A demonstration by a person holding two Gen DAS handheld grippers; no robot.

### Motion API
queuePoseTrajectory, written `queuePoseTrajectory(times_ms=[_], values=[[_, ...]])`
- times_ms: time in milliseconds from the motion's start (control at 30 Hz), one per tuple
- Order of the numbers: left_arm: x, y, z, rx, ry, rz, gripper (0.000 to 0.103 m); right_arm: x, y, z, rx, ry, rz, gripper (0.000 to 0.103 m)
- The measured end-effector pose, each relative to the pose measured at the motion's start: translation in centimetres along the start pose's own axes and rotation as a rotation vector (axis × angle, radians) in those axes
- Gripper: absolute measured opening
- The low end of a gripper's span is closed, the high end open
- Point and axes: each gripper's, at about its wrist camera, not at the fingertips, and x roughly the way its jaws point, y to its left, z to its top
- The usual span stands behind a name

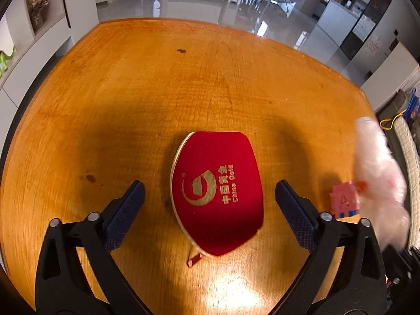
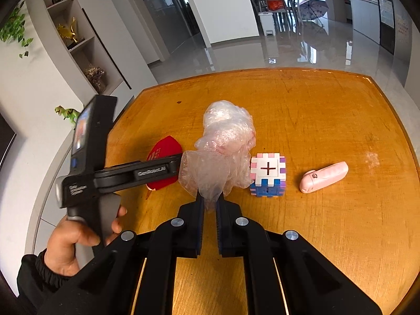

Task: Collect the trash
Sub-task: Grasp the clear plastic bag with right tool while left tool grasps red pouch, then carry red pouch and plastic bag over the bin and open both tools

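Right gripper: right gripper point(image 2: 210, 199) sits nearest in the right wrist view, its fingers point(image 2: 198, 204) clenched on the bottom of a crumpled plastic bag point(image 2: 223, 147).
Trash: the one plastic bag, clear with a pink tint, stands up from the clamped fingers over the wooden table point(image 2: 315, 223); whether any of it rests on the wood cannot be told.
Left gripper: left gripper point(image 1: 210, 204) hangs released, fingers point(image 1: 126, 210) spread wide on either side of the red pouch point(image 1: 218, 191) without touching it.
Left gripper, seen from the right: its black body point(image 2: 115, 176) reaches in from the left, held by the person's left hand point(image 2: 71, 246); its tip is just beside the bag.
Count, near: two grippers, one hand in view.
Count, on the table: one red pouch with gold "China Gold" lettering, one block cube point(image 2: 267, 174) in pink, white, blue and purple, one pink capsule-shaped case point(image 2: 324, 177), one plastic bag.
Order across the table: pouch on the left, bag next, cube just right of the bag, pink case further right and apart from the cube.
Only the left wrist view shows: the pouch's whole top, its zipper pull at the near end, and the bag as a blurred pale shape point(image 1: 378, 173) at the right edge, with the cube point(image 1: 344, 202) partly behind the right finger.
Only the right wrist view shows: the pink case, the grasp on the bag, the hand.
Far: one open umbrella point(image 2: 313, 8) on the glossy floor beyond the table, and one toy dinosaur point(image 2: 68, 113) on the left ledge.
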Motion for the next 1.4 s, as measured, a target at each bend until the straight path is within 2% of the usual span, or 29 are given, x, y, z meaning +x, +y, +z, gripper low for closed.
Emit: queuePoseTrajectory(times_ms=[100, 133, 333, 733, 933, 1233, 1400], values=[[-0.3, 0.1, -0.2, 0.021, -0.019, 0.017, 0.065, -0.3, 0.5, -0.2, -0.012, -0.002, -0.002, 0.009], [-0.4, 0.3, -0.3, 0.02, -0.019, 0.012, 0.064, -0.4, 0.6, -0.4, -0.015, -0.003, -0.003, 0.009], [-1.9, 2.2, -2.1, -0.016, -0.014, -0.067, 0.063, -1.0, 1.2, -1.6, -0.025, 0.001, 0.001, 0.009], [-9.7, 4.6, -8.3, -0.029, -0.115, -0.081, 0.063, -3.3, 5.8, -7.1, -0.072, 0.018, 0.054, 0.009], [-13.8, 8.8, -13.2, -0.085, -0.162, -0.104, 0.063, -4.5, 9.3, -10.9, -0.114, 0.031, 0.104, 0.009], [-20.4, 13.4, -20.4, -0.13, -0.271, -0.079, 0.063, -5.8, 14.7, -15.6, -0.191, 0.054, 0.16, 0.009], [-23.2, 16.5, -24.8, -0.193, -0.32, -0.047, 0.063, -6.1, 17.9, -17.7, -0.241, 0.074, 0.194, 0.009]])
